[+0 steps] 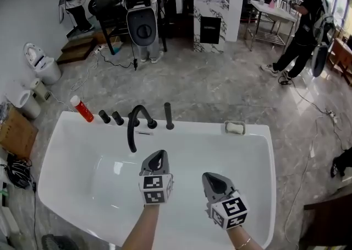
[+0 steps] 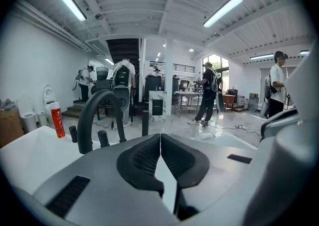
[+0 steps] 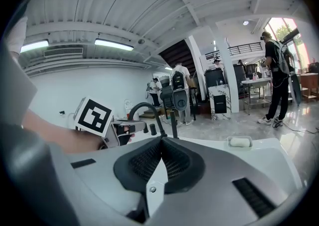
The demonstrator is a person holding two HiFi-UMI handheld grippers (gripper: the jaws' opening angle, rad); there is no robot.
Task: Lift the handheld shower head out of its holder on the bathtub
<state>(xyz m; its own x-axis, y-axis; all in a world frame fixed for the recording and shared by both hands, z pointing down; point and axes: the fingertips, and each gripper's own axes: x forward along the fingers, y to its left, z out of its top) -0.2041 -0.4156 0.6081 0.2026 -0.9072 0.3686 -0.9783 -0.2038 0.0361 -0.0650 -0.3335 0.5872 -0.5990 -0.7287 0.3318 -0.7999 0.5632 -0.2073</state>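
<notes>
The left gripper [image 1: 159, 155] and right gripper [image 1: 208, 178] hang over the white bathtub [image 1: 258, 150], each with its fingers pressed together on nothing. At twelve o'clock on the far rim, the shower head [image 1: 168, 115], a slim black rod, stands upright just beside the curved faucet [image 1: 136, 125]. Beyond lies a grey marble floor [image 1: 220, 83], where people [image 1: 300, 28] stand.

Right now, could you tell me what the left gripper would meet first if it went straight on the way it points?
Probably the bathtub's far inner wall, just below the handheld shower head; depth is unclear.
</notes>
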